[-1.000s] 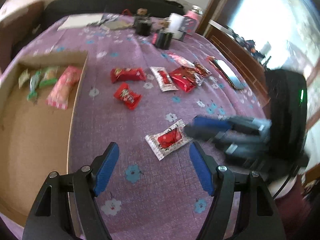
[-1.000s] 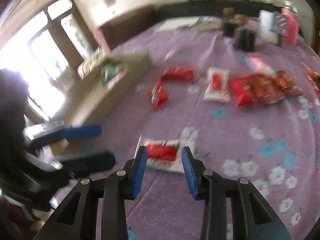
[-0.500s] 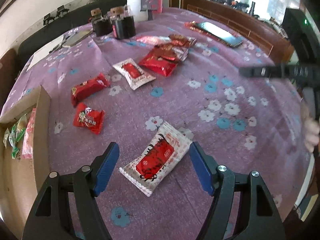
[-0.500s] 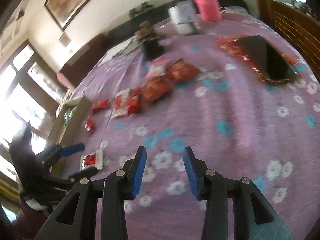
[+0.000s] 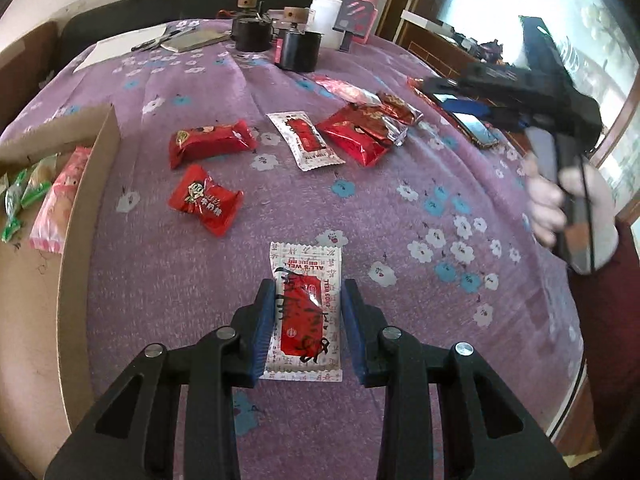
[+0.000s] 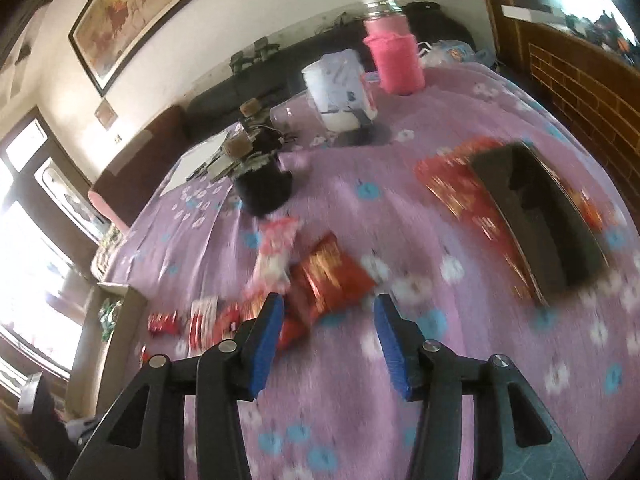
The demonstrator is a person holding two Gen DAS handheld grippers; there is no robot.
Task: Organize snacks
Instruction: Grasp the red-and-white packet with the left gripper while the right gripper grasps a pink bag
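The left gripper (image 5: 308,320) points steeply down, its jaws having just been closing, with a packet (image 5: 306,308) between the blue pads; the left pad touches its edge, the right pad stands just off it. The right gripper (image 6: 329,340) tilts down, jaws having just been opening, nothing between them. In the left view the person's right hand (image 5: 568,208) grips the handle of that gripper.
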